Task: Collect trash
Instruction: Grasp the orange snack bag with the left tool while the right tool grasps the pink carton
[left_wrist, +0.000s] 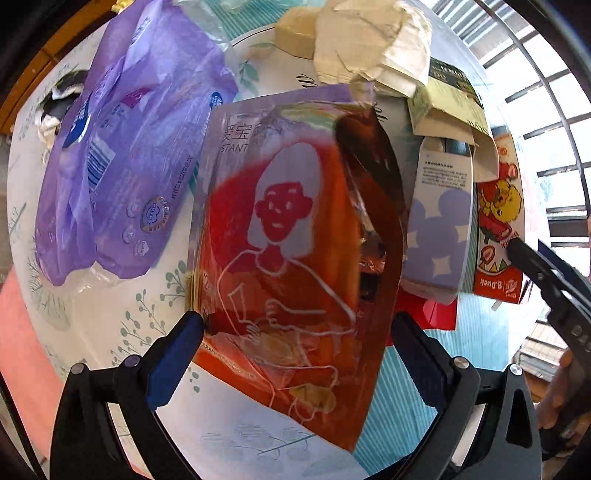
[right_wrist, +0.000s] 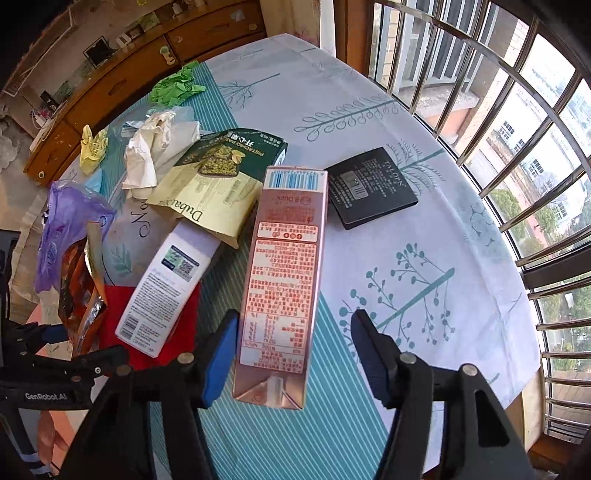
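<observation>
My left gripper (left_wrist: 295, 328) is open around an orange-red foil pouch (left_wrist: 288, 258) with a drawn woman on it; the pouch stands up between the fingers, and whether they touch it I cannot tell. It also shows in the right wrist view (right_wrist: 79, 291). My right gripper (right_wrist: 293, 332) is open around the near end of a pink B.Duck carton (right_wrist: 284, 280) lying flat on the table, with gaps on both sides. That carton shows in the left wrist view (left_wrist: 498, 236), with the right gripper's finger beside it.
On the patterned tablecloth (right_wrist: 406, 240) lie a purple plastic wrapper (left_wrist: 122, 166), a white-purple box (right_wrist: 166, 284), a green-gold pistachio box (right_wrist: 218, 177), a black box (right_wrist: 373, 184), crumpled white paper (right_wrist: 155, 147), green paper (right_wrist: 177, 85) and a red sheet (right_wrist: 184, 325). Window bars stand right.
</observation>
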